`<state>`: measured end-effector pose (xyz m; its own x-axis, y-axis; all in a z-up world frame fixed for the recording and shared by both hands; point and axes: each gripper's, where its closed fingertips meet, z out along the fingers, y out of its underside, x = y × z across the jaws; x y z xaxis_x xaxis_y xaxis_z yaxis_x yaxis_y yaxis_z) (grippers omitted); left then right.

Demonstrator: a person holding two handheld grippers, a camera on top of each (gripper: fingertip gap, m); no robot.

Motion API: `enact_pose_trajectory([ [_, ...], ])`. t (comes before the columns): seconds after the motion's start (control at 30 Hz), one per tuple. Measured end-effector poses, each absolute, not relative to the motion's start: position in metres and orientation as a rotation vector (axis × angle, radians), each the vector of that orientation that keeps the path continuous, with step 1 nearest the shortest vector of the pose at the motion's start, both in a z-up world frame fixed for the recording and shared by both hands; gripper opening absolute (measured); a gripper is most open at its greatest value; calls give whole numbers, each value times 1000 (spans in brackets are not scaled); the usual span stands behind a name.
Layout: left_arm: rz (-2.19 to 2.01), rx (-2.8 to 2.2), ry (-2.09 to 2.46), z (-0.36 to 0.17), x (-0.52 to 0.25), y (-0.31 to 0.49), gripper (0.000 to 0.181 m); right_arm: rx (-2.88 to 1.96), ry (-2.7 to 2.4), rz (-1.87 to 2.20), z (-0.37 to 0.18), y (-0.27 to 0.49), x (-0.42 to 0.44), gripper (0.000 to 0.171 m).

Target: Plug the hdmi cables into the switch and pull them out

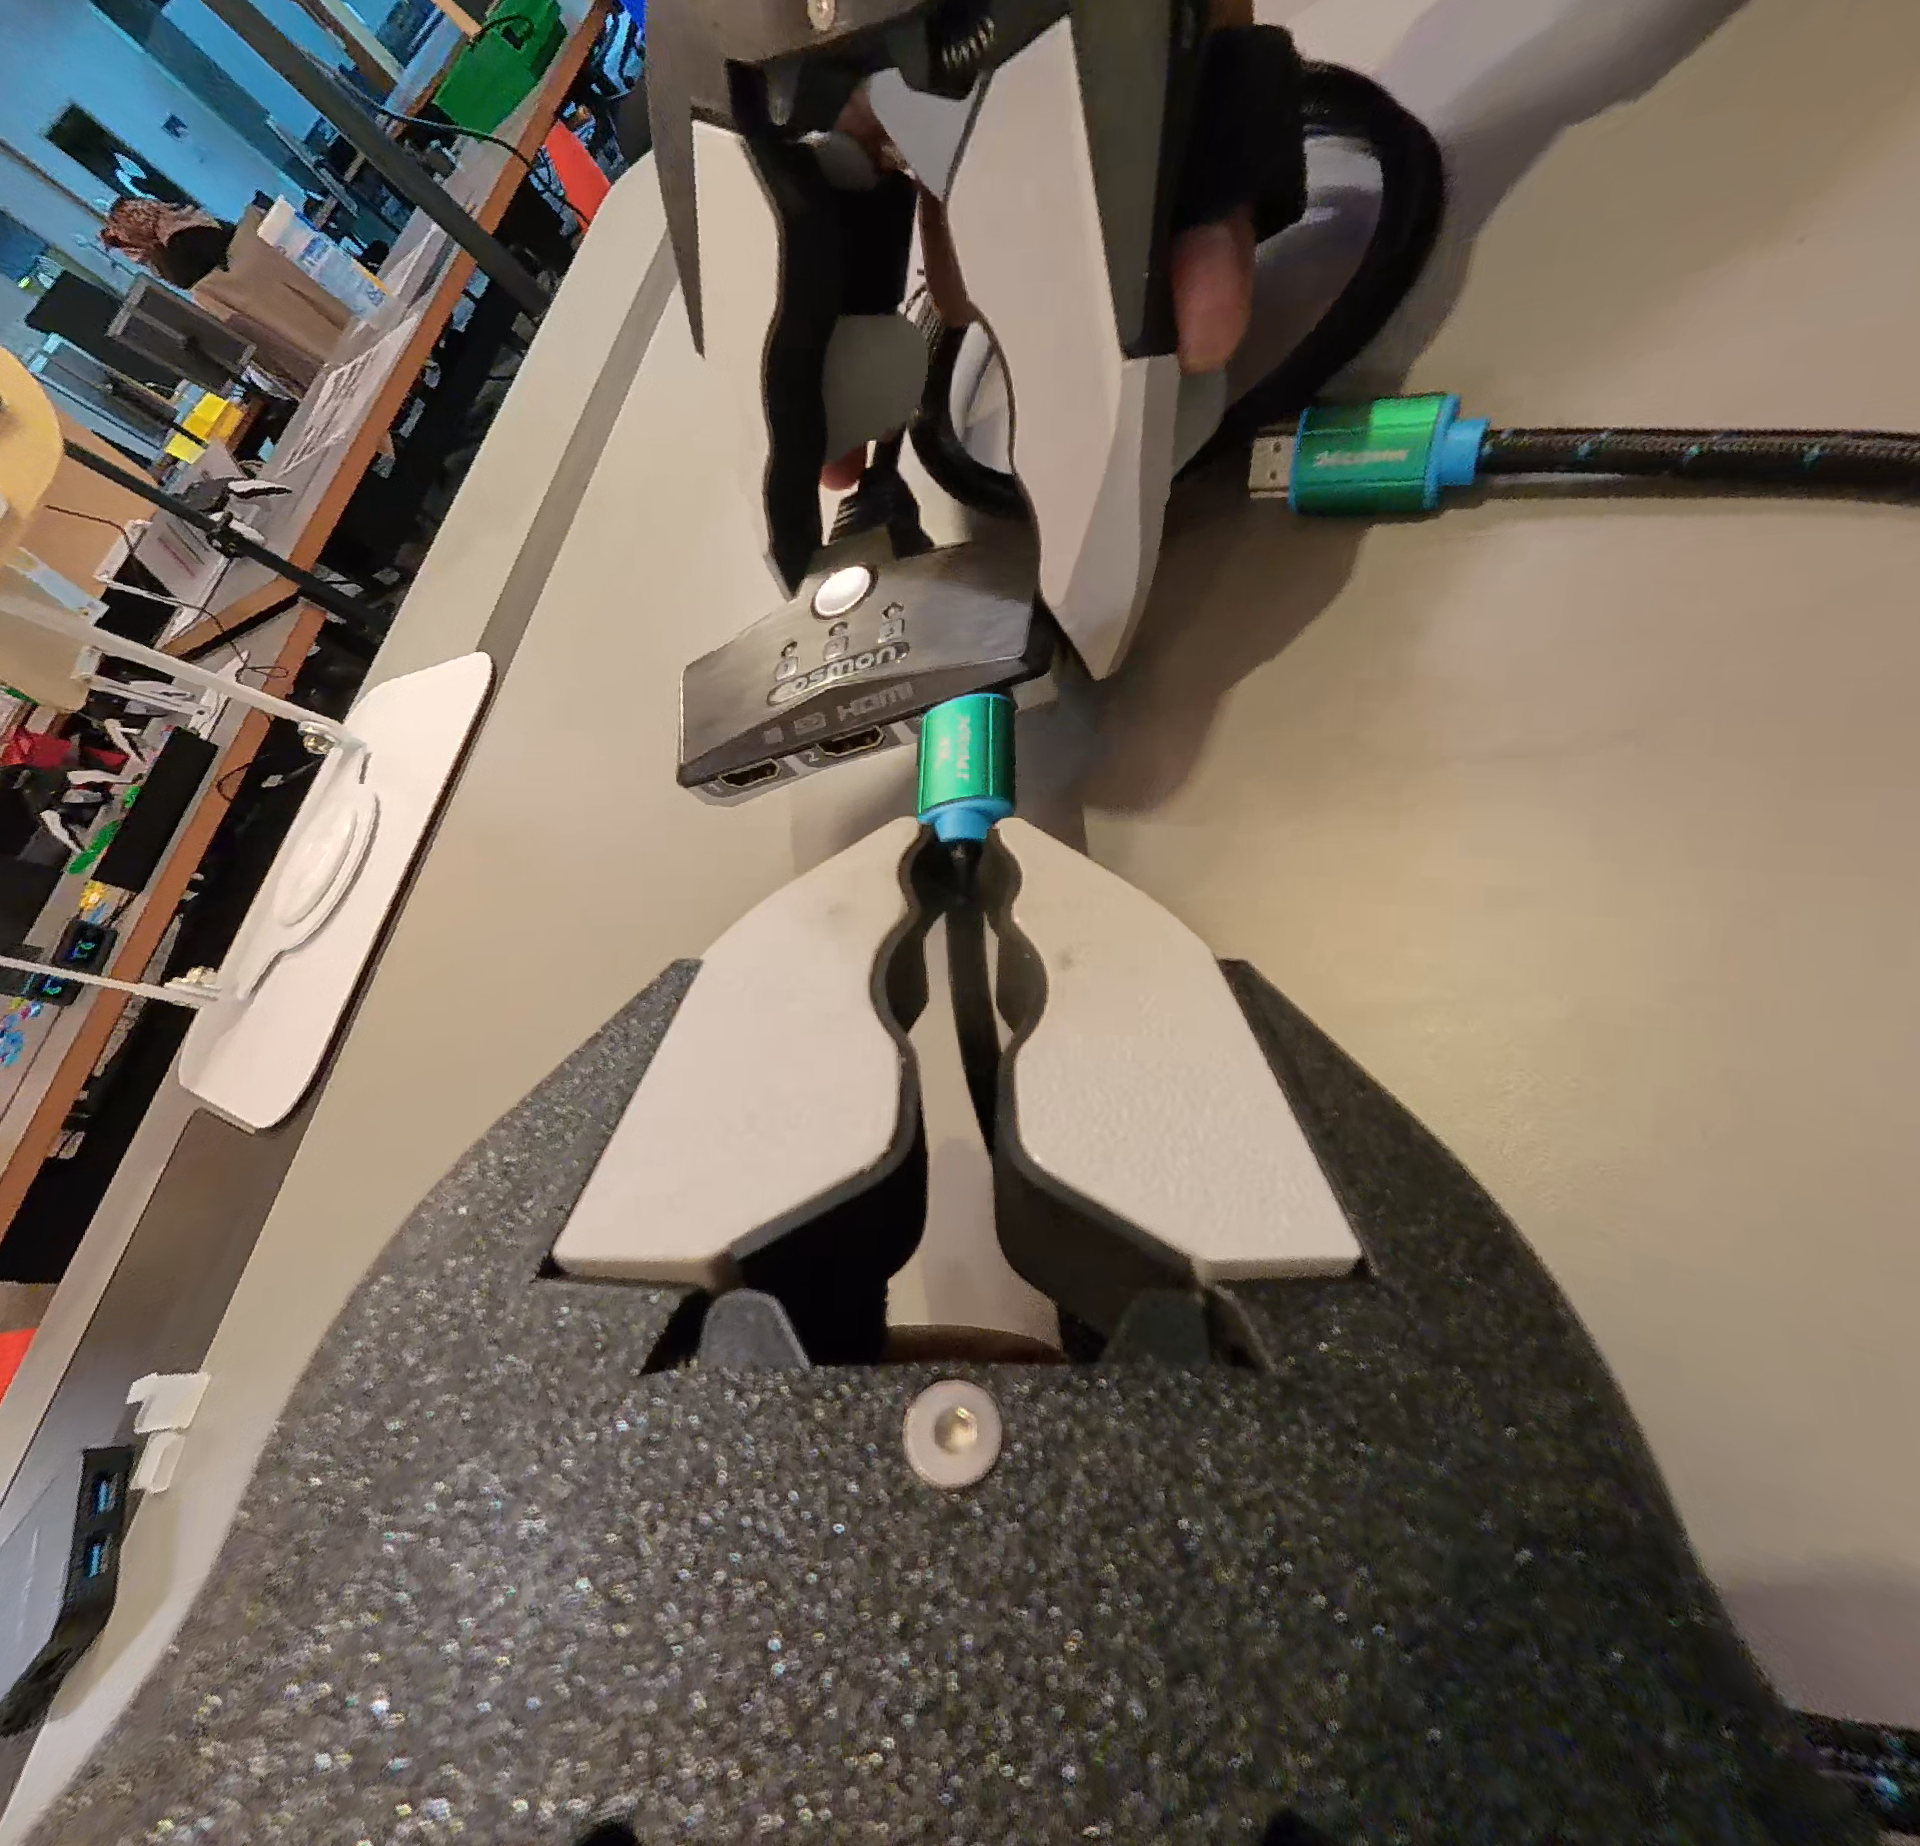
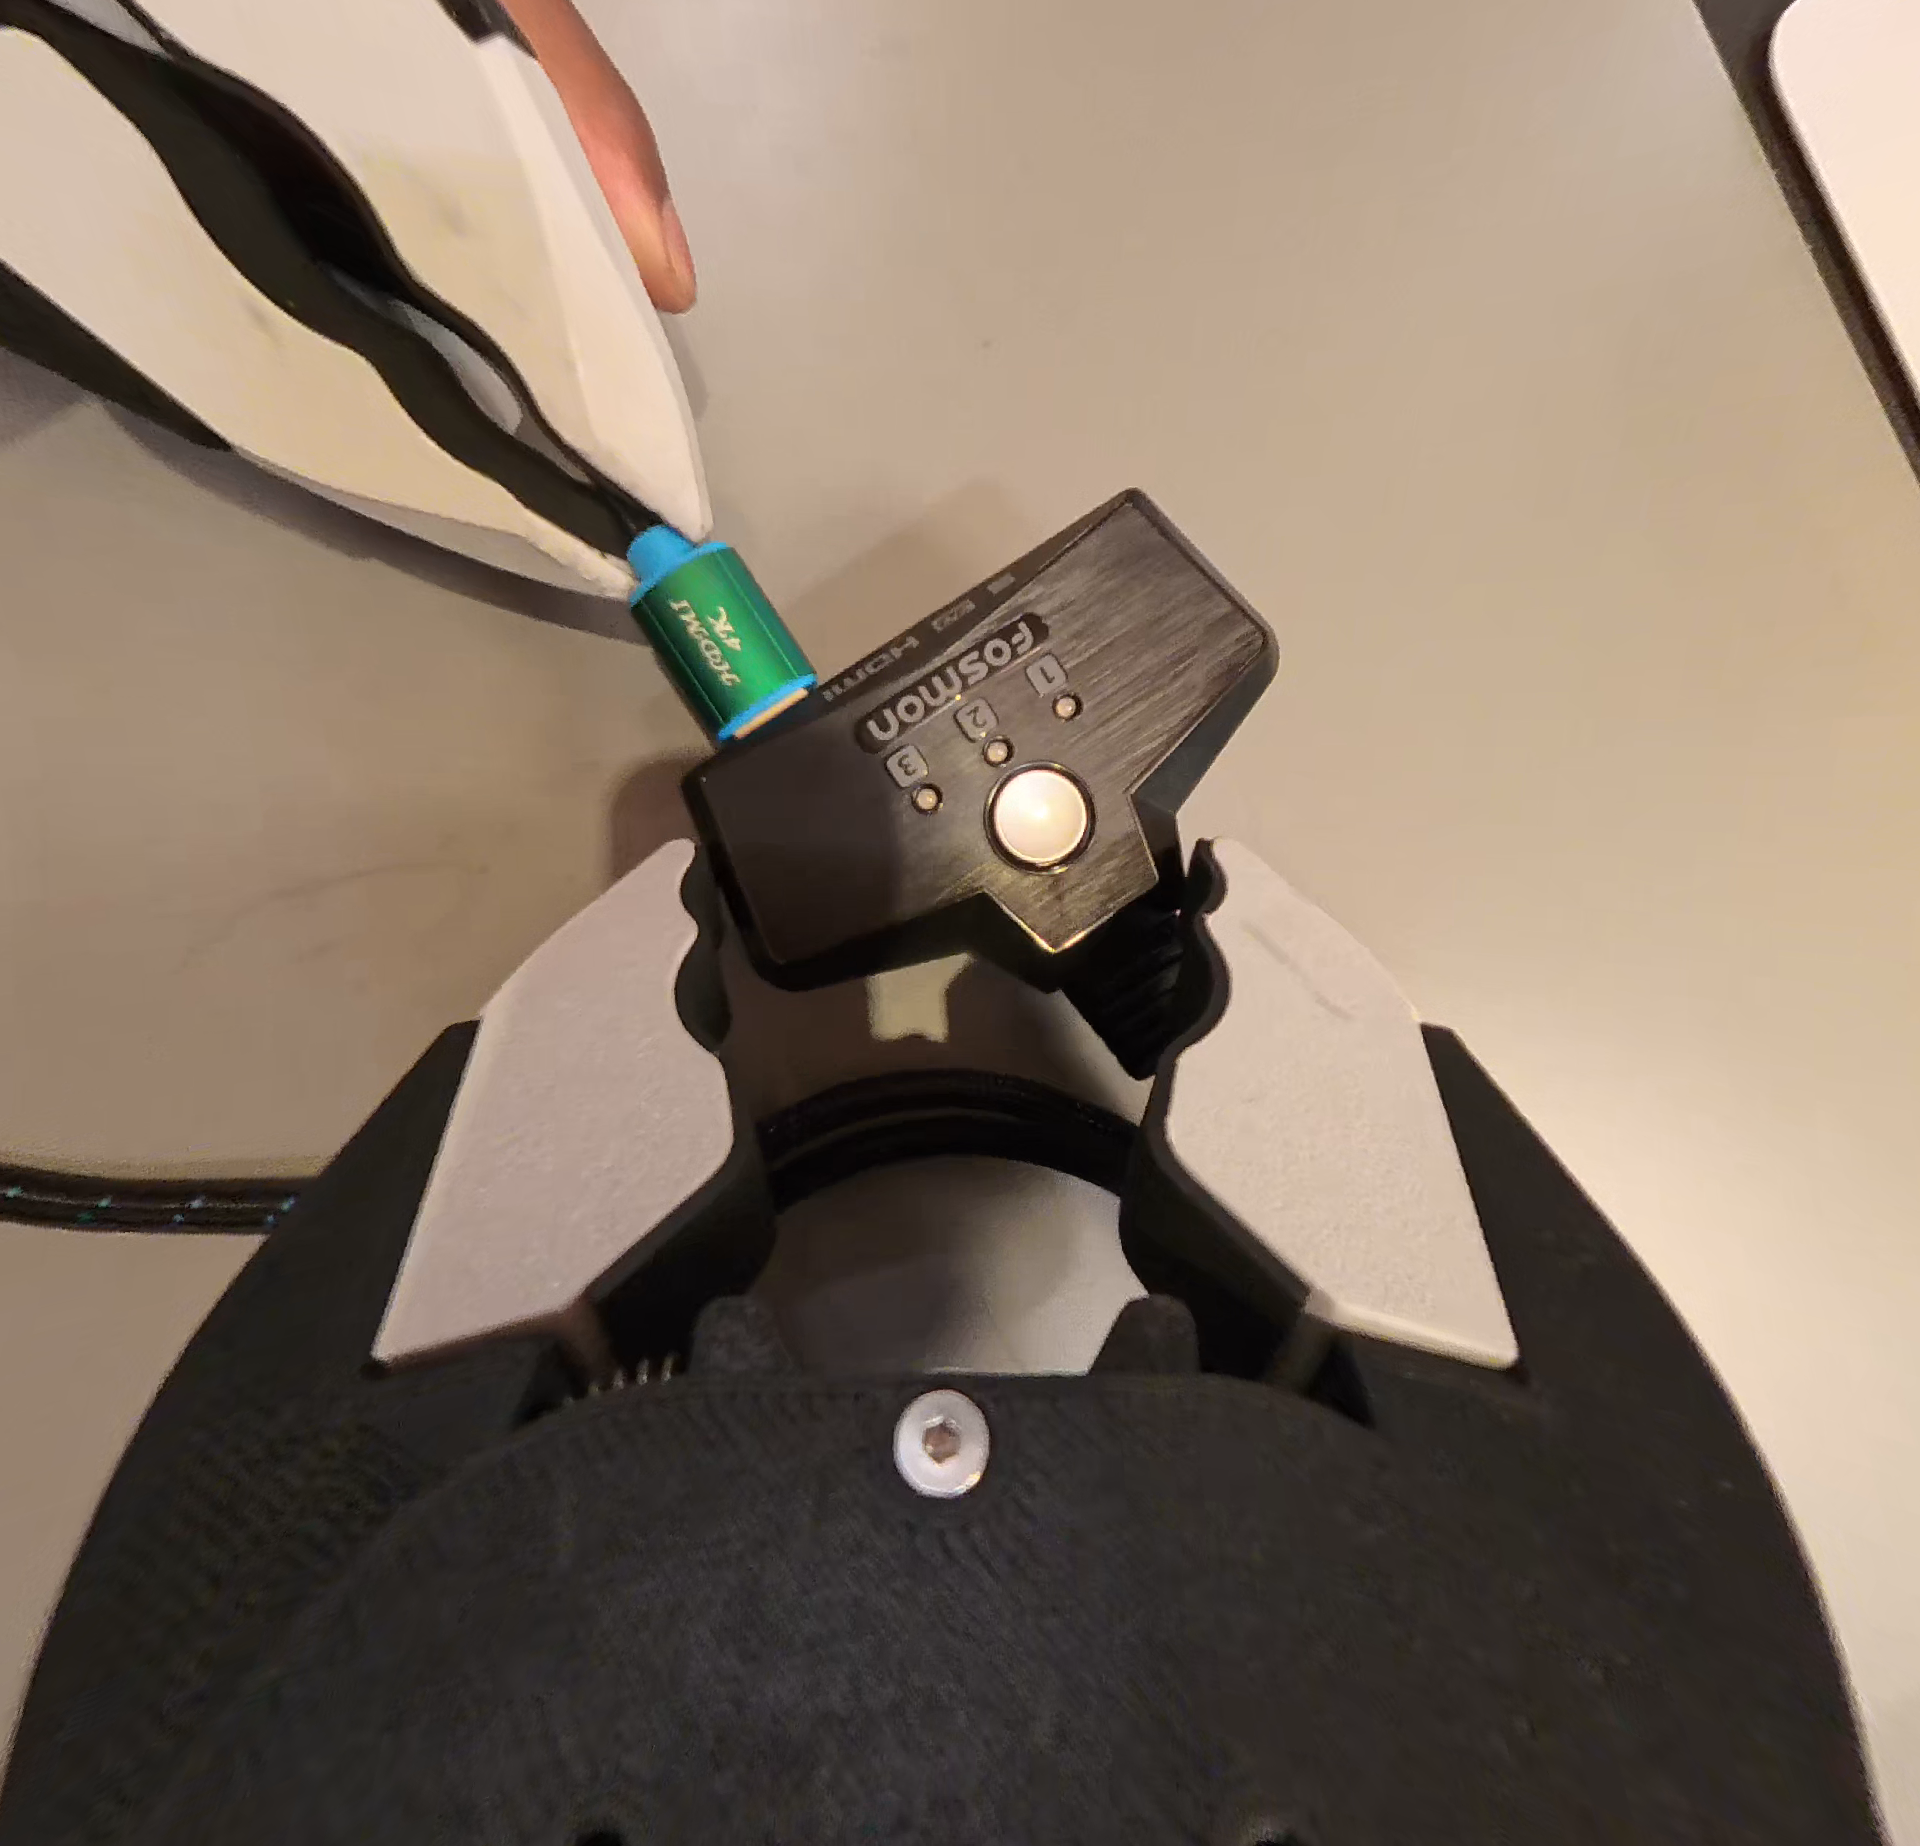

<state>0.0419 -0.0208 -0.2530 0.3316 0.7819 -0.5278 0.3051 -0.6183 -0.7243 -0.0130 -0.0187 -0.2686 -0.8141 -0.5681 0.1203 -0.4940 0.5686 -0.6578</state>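
Observation:
The black HDMI switch (image 2: 1039, 716) has a round white button and sits slightly raised over the beige table (image 2: 1351, 342). My right gripper (image 2: 940, 913) is shut on its narrow rear end, by the black cable boot. My left gripper (image 1: 956, 846) is shut on the black cable just behind a green HDMI plug (image 1: 964, 762). This plug's front end is in the end port of the switch (image 1: 852, 679), and its metal tip is hidden. Two other ports are empty. In the right wrist view the left gripper (image 2: 655, 549) comes in from the upper left with the plug (image 2: 722, 648).
A second green HDMI plug (image 1: 1371, 456) with a braided black cable (image 1: 1683, 451) lies loose on the table to the right. A white flat stand base (image 1: 332, 892) sits near the table's left edge. A black hub (image 1: 88, 1557) is at the lower left. Desks and clutter stand beyond.

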Motion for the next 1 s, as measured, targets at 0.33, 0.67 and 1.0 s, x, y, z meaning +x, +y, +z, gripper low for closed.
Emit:
enact_pose_trajectory([
  [0.33,1228,-2089,-949,-253,41,-20,25,-886,2787,-918,-279,-7,-25,84],
  [0.67,1075,-1818,-1134,-228,49,-40,55,-933,2705,-991,-271,-4,-22,77],
  [1.0,1432,-1518,-1736,-170,175,-152,56,-912,2644,-1127,-262,6,-19,77],
])
